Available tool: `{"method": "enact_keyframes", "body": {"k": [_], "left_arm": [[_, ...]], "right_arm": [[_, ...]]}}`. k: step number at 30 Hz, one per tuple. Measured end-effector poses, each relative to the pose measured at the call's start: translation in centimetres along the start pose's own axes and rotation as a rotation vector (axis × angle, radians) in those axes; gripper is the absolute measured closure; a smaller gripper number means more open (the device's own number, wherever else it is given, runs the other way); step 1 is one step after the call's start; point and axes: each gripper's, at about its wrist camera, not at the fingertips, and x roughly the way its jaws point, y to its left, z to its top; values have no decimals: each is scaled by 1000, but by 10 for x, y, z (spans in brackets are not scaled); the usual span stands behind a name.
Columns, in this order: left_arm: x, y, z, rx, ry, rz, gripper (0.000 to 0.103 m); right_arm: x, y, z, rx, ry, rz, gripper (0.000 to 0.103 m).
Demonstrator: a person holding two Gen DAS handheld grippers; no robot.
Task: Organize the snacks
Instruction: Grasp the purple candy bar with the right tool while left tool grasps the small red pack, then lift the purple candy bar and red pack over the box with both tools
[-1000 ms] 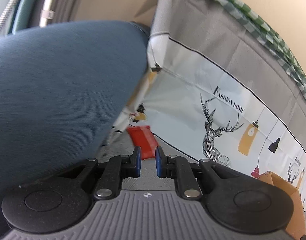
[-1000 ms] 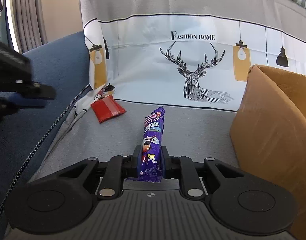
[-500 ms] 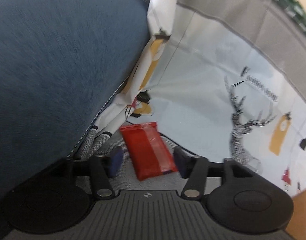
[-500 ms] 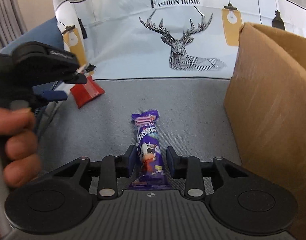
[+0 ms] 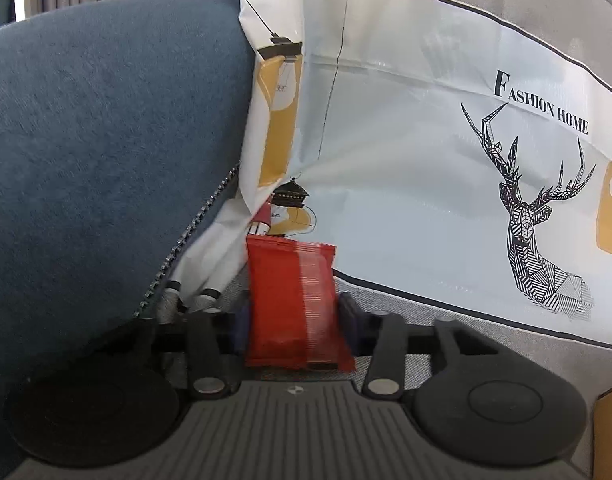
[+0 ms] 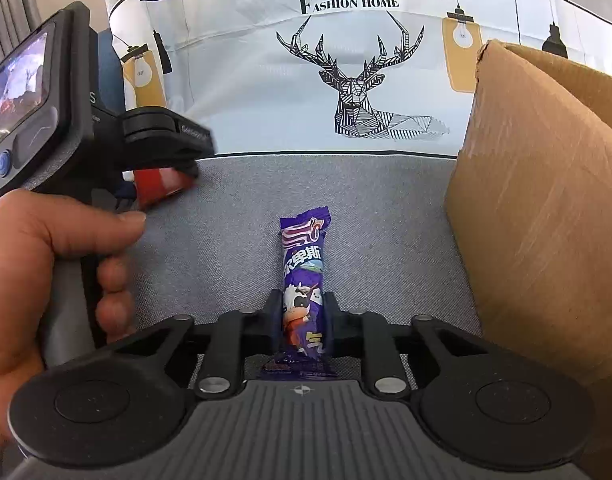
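Note:
A red snack packet (image 5: 289, 280) lies on the grey seat at the foot of the deer-print cloth. My left gripper (image 5: 293, 316) straddles it, jaws closing, and both blue pads touch its sides. In the right wrist view the same red packet (image 6: 157, 186) shows under the left gripper's black body. A purple snack bar (image 6: 303, 256) lies lengthwise on the seat. My right gripper (image 6: 304, 312) has its jaws closing, pads pressed on the bar's near end.
A cardboard box (image 6: 538, 208) stands on the seat at the right, its corner (image 5: 610, 432) also in the left wrist view. A blue cushion (image 5: 97, 160) rises at the left. The deer-print cloth (image 5: 426, 160) covers the backrest. A hand (image 6: 37, 264) grips the left tool.
The left gripper came down from beside the cushion, opened, and now closes around the red packet. The right jaws opened briefly around the purple bar and have closed on it again.

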Motion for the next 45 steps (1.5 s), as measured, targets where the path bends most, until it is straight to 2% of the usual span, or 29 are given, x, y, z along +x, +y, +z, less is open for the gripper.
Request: {"method": "enact_keyframes", "body": {"k": [5,11,20,25,28,32,35,40,45], "left_arm": [[-10,12,-1,-28,8,-8,61],[-44,24,-1,-78,3,-41,61],[-128,21,-15,-101,-1,-88,61],[-185,8,-34,-85,-13,-100,61],[-215,1,-44,-86,-30,-126,61],[-248,-17,-55,-70,-56,-161,61],[-268,-35,-62,-45,-77,-195,61],[-296,-70,-69,0,-114,-269,61],[-309,-107,-69,39,-158,-345,61]], "right_arm": [[0,3,-8,-44,-20,16,85],[-16,8,-13,-87,-72,67,86],[-90,31,-16,-165,-176,128,86],[-150,-4,-13,-184,-247,156,86],[-188,-34,-8,-190,-274,202,86],[-233,-75,-8,-224,-348,194,86],[-250,-110,-14,-220,-397,182,86],[-257,-164,-28,-142,-391,127,86],[-272,-205,-32,-111,-452,97,86]]}}
